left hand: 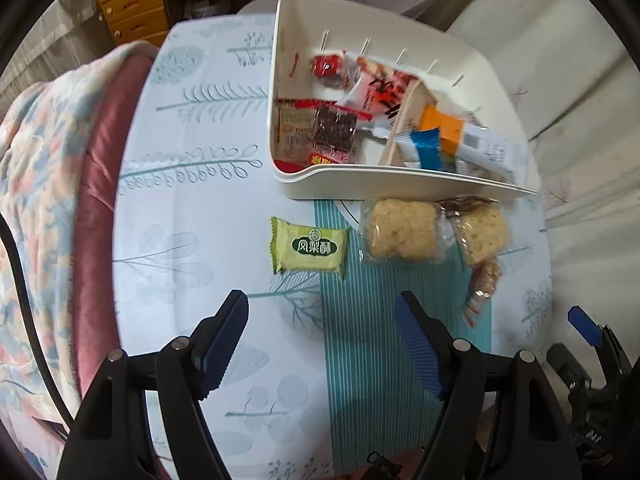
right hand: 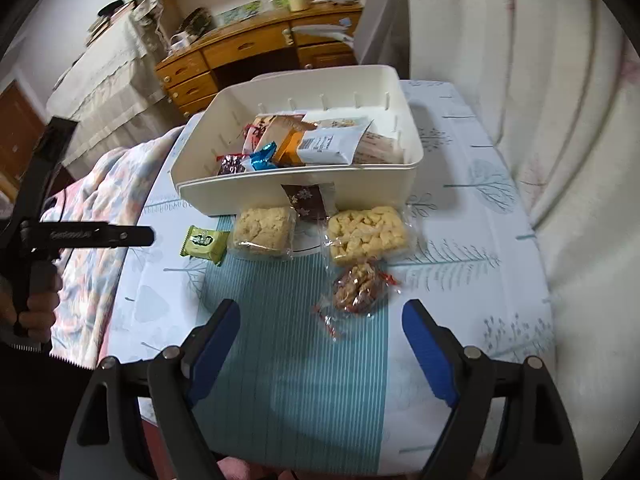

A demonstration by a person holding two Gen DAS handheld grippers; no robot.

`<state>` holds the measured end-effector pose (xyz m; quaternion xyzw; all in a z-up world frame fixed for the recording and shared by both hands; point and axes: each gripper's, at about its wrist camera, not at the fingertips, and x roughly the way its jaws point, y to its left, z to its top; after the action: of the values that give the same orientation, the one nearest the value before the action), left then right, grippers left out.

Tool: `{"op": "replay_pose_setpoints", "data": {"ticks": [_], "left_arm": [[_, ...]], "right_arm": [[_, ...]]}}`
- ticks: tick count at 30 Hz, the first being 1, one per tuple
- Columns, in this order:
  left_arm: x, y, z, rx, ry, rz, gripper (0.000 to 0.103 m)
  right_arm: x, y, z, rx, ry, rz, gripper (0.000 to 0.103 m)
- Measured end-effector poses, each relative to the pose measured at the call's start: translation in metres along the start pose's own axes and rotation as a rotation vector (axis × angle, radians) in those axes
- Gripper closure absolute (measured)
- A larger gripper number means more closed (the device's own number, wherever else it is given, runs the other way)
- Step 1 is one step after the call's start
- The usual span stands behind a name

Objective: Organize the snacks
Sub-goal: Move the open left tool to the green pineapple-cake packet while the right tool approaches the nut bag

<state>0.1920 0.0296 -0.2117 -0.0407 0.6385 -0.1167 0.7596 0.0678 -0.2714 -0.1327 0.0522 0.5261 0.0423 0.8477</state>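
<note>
Loose snacks: green pastry pkt (left hand: 309,249), 2 rice cakes, nut candy (right hand: 360,288) just outside white bin (right hand: 304,188); left gripper (left hand: 320,340) & right gripper (right hand: 320,354) both released, empty — risk: pads crushing crumbly cakes or skidding off slick wrappers.

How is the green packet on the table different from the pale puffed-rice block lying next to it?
The green packet has an opaque printed wrapper with white characters; the puffed-rice block sits in clear plastic, its lumpy cream surface showing. The green packet looks smaller and flatter, the block thicker. The packet lies alone on the cloth, while the block sits close against the white bin. Both are sealed snacks outside the bin.
</note>
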Motion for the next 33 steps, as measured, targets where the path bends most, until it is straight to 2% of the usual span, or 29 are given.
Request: {"op": "replay_pose_setpoints", "data": {"ticks": [3, 8, 13, 19, 28, 32, 33], "left_arm": [[0.020, -0.002, 0.009, -0.021, 0.016, 0.012, 0.029], [0.054, -0.002, 0.021, -0.053, 0.053, 0.071, 0.029], [0.081, 0.001, 0.026, -0.101, 0.091, 0.131, 0.029], [0.097, 0.008, 0.028, -0.158, 0.113, 0.137, 0.029], [0.113, 0.000, 0.031, -0.168, 0.124, 0.156, 0.029], [0.119, -0.008, 0.032, -0.140, 0.121, 0.177, 0.032], [0.120, -0.012, 0.034, -0.132, 0.119, 0.182, 0.036]], "right_arm": [[0.017, -0.004, 0.004, -0.060, 0.014, 0.007, 0.019], [0.048, -0.009, 0.002, -0.168, 0.052, -0.002, 0.019], [0.072, -0.011, -0.005, -0.262, 0.053, -0.003, 0.019], [0.092, -0.014, -0.012, -0.357, 0.055, 0.032, 0.019], [0.110, -0.021, -0.010, -0.396, 0.073, 0.092, 0.019], [0.113, -0.026, -0.009, -0.408, 0.081, 0.111, 0.020], [0.115, -0.027, -0.008, -0.408, 0.086, 0.110, 0.023]]}}
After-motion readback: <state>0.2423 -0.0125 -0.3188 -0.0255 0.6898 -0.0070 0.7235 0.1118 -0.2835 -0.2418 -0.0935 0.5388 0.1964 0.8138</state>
